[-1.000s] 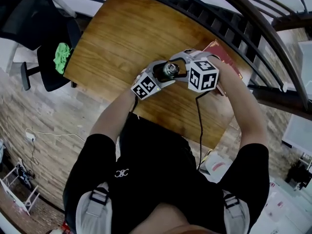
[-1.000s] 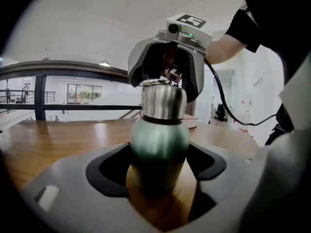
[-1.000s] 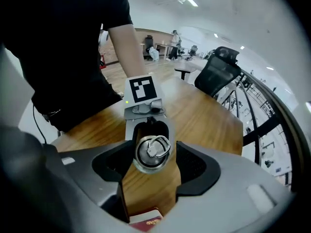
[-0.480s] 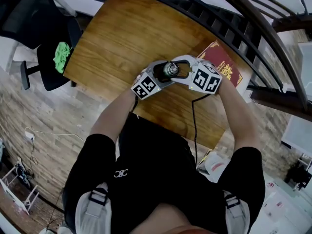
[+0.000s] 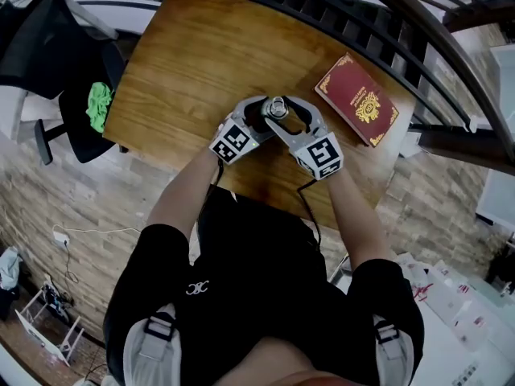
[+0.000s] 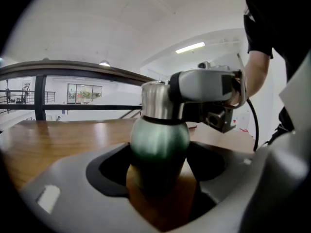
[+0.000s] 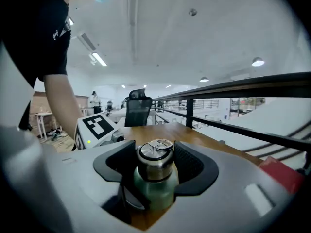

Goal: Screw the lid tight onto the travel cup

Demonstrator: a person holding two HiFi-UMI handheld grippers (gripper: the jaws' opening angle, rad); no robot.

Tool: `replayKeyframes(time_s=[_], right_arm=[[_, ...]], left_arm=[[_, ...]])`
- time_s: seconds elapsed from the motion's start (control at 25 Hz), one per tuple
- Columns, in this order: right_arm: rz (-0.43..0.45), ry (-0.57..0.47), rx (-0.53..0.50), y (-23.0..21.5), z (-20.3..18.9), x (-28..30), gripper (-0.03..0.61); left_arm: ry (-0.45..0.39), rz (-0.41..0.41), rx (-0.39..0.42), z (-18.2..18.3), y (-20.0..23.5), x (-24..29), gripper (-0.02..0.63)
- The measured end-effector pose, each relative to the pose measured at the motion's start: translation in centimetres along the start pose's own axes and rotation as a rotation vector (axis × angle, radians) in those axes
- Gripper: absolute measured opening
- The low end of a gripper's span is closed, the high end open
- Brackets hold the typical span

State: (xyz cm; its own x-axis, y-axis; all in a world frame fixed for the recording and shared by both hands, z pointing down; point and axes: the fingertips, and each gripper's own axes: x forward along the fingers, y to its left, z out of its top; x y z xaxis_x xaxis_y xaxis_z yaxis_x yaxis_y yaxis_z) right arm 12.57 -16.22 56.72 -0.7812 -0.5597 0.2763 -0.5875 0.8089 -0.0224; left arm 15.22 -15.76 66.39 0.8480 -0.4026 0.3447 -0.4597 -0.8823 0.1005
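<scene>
Cup: the cup (image 6: 159, 140) is upright over the middle of the table (image 5: 193, 63), in front of the person. It has a green, rounded body, and its base is hidden by the jaws.
Lid: the steel lid (image 6: 154, 101) sits on the cup's neck, level, with a small ring on top. A dark seam shows between lid and body.
Left gripper: the left gripper (image 6: 158, 166) comes in from the person's left. Its jaws are clamped on the cup's green body, one pad on each side, below the lid.
Right gripper: the right gripper (image 7: 155, 161) comes in from the near right, higher than the left one. Its jaws are closed on the lid, with the pads against both of its sides.
Grippers together: they meet at the cup at an angle, with their marker cubes apart and towards the person.
Book: a red book (image 5: 356, 99) lies flat near the table's far right corner, well apart from the cup.
Chair: a dark chair (image 5: 76, 119) stands off the table's left edge, with a green cloth (image 5: 99, 103) on it.
Railing: a dark railing (image 5: 362, 14) runs along the table's far side.
</scene>
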Motion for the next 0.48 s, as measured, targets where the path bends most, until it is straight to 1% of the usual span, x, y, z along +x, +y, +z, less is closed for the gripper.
replayKeyframes(time_s=[0.16, 0.24, 0.28, 0.36, 0.44, 0.48], right_arm=[[-0.215, -0.076, 0.110, -0.4, -0.2, -0.5, 0.256], [-0.292, -0.097, 0.170, -0.6, -0.4, -0.6, 0.255], [-0.314, -0.099, 0.199, -0.6, -0.5, -0.7, 0.253], [-0.310, -0.080, 0.241, -0.7, -0.8, -0.6, 0.252], [-0.238, -0.009, 0.224, -0.5, -1.5, -0.6, 0.252], [-0.180, 0.035, 0.183, -0.2, -1.8, -0.6, 0.253]], left_arm=[[0.000, 0.002, 0.001, 0.1, 0.0, 0.0, 0.414], [0.001, 0.003, 0.000, 0.1, 0.0, 0.1, 0.414], [0.001, 0.003, 0.000, 0.1, 0.0, 0.1, 0.414], [0.002, 0.003, 0.000, 0.0, 0.0, 0.1, 0.414], [0.003, 0.003, -0.001, 0.0, 0.0, 0.1, 0.414], [0.002, 0.003, -0.001, 0.0, 0.0, 0.2, 0.414]])
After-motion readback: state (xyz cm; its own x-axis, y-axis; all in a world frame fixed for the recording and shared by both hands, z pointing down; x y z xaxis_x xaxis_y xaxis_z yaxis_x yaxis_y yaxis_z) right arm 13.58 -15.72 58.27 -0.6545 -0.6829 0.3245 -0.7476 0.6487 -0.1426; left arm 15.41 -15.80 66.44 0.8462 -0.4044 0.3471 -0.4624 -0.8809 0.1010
